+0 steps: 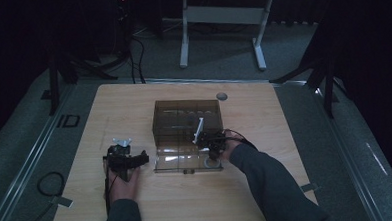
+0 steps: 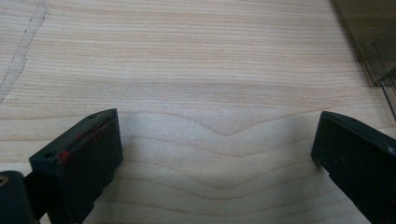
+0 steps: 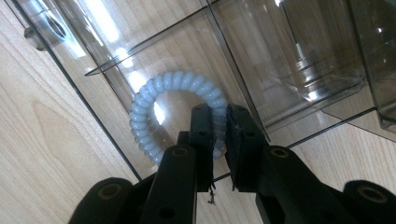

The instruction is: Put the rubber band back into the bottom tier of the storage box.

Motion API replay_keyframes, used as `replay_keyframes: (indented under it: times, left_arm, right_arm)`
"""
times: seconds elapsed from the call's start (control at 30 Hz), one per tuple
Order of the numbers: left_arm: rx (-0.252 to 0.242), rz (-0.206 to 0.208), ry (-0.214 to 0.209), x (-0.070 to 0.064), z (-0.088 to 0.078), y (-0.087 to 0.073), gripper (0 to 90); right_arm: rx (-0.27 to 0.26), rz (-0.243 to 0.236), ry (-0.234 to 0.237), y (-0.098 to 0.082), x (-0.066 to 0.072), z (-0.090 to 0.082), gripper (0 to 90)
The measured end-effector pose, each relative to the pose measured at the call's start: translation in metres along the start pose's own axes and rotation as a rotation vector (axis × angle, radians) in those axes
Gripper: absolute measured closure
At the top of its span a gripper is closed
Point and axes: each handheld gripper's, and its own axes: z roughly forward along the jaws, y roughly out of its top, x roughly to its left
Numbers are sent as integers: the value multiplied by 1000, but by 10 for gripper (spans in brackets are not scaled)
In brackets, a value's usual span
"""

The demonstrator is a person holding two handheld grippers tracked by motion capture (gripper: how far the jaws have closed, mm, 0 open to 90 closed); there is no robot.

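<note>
Right gripper view is showing the right tongs (image 3: 223,140) pinching the coil ring (image 3: 175,114) at its five o'clock edge inside the box (image 3: 261,56), while the left tongs (image 2: 217,154) are resting spread over the bare tabletop (image 2: 196,60).

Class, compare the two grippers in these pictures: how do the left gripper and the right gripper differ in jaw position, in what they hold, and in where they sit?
The left gripper has its jaws wide apart with nothing between them; the right gripper has its jaws shut on the pale blue spiral ring. The left gripper rests over bare wooden table; the right gripper sits at the clear compartment box. Both have black jaws and are hand-held.
</note>
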Motion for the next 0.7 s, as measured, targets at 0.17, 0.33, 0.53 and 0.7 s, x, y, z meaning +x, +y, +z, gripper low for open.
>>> replay_keyframes:
  times: [0.17,0.33,0.53,0.7]
  left_arm:
    - [0,0,0,0,0,0,18]
    - [0,0,0,0,0,0,18]
    - [0,0,0,0,0,0,18]
    - [0,0,0,0,0,0,18]
  right_arm:
    - [4,-4,-2,1,0,1,809]
    - [5,-5,-2,0,0,1,807]
    - [7,-6,-4,0,0,2,805]
    - [4,-5,-3,0,0,2,801]
